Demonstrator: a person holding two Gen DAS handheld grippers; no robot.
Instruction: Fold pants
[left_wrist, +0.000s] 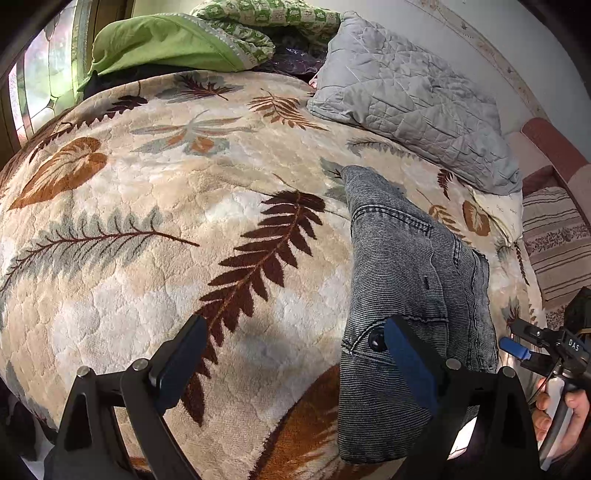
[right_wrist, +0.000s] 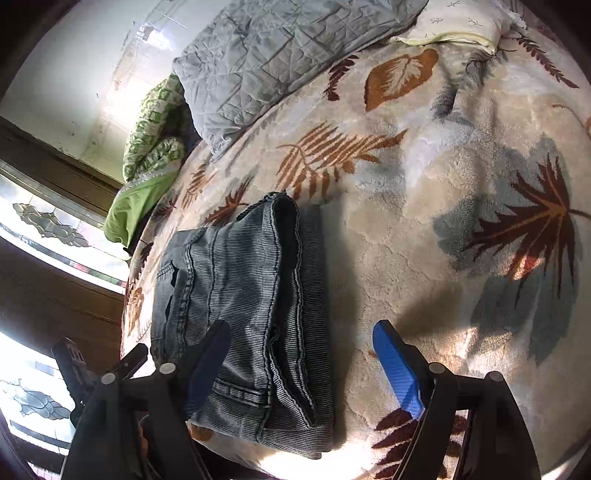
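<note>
Ribbed grey denim pants (right_wrist: 243, 314) folded into a slab on plush leaf-patterned blanket (right_wrist: 424, 229).

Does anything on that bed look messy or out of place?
Nothing stands out. The grey pants lie folded in a compact stack on the leaf-patterned blanket, layers only slightly offset along one edge.

A leaf-patterned blanket (left_wrist: 147, 221) covers the bed. A grey quilt (left_wrist: 406, 99) lies along the wall, beside green bedding (left_wrist: 166, 44). A striped cushion (left_wrist: 554, 240) sits off the bed's edge.
</note>
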